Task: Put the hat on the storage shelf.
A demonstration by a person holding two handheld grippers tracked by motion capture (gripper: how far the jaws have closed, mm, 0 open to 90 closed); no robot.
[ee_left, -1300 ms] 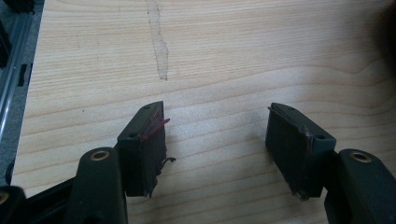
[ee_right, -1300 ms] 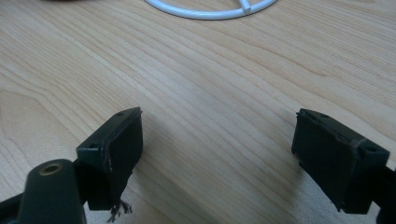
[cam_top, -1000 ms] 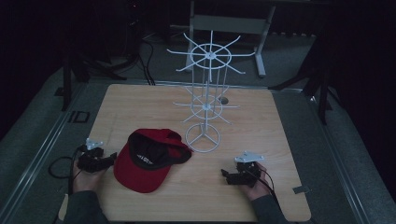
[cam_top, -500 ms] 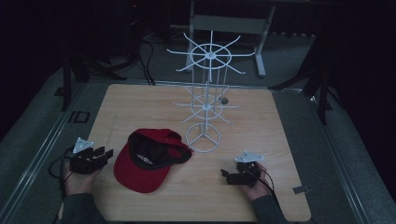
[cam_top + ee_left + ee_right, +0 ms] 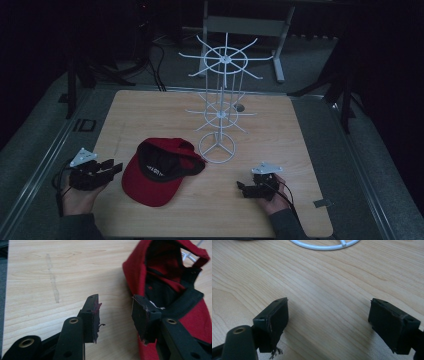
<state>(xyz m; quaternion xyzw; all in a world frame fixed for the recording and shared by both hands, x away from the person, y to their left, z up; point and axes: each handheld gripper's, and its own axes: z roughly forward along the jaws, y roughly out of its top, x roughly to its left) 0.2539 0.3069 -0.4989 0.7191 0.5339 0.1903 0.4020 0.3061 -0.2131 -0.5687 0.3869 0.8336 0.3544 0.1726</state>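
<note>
1. The red cap (image 5: 156, 172) is lying upside down on the wooden table (image 5: 150, 112), just beside the white wire rack (image 5: 220, 100), which is carrying nothing.
2. The left gripper (image 5: 111, 169) is hovering near the cap, jaws apart and empty after narrowing.
3. The right gripper (image 5: 242, 188) is resting wide open, so hanging the cap looks entirely undone.

The high view is dim and murky; both gripper views are bright, with near parts soft.

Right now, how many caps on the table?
1. A red cap lies opening-up on the wooden table, left of the white wire rack's ring base and right of the left hand-held gripper. Nothing suggests another is hidden.
</note>
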